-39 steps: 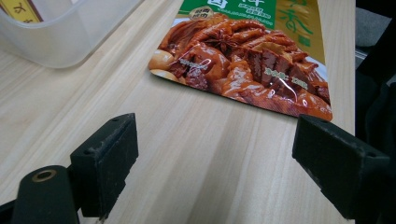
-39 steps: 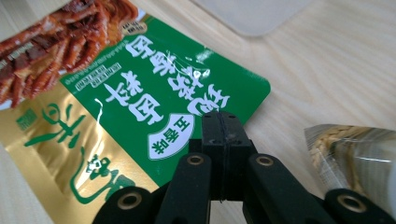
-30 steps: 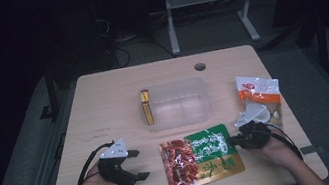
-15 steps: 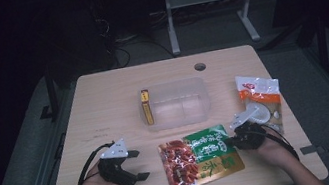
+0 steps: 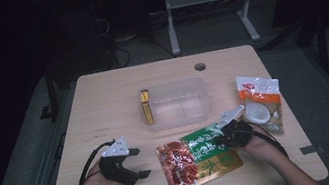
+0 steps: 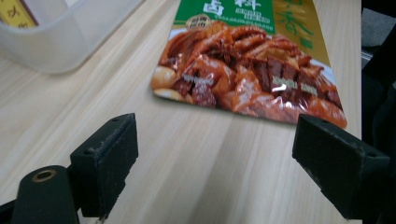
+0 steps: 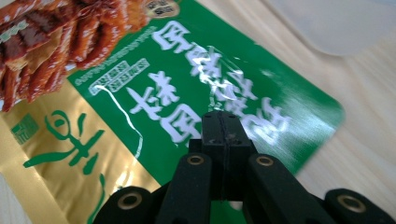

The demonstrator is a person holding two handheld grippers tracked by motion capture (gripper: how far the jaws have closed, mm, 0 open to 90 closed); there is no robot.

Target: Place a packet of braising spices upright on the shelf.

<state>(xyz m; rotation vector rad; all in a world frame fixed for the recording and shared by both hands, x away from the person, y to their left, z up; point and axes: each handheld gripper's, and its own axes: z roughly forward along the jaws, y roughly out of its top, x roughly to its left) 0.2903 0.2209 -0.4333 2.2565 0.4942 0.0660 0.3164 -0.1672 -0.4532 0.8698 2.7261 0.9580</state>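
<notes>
On the near right side of the table (image 5: 101, 93), the right gripper (image 5: 224, 134) has its two black jaws pressed tight together. They sit over the green end of the snack bag (image 5: 199, 160). I cannot tell if they pinch the bag's edge or just rest on it. The bag lies flat near the front edge, with red food pictured on its left part. On the near left, the left gripper (image 5: 136, 164) has its jaws wide apart with nothing between them, and the bag lies just beyond them. Behind the bag stands a clear plastic box (image 5: 178, 103) with a small yellow box (image 5: 146, 106) inside. A white and orange bag (image 5: 261, 104) lies to the right.
</notes>
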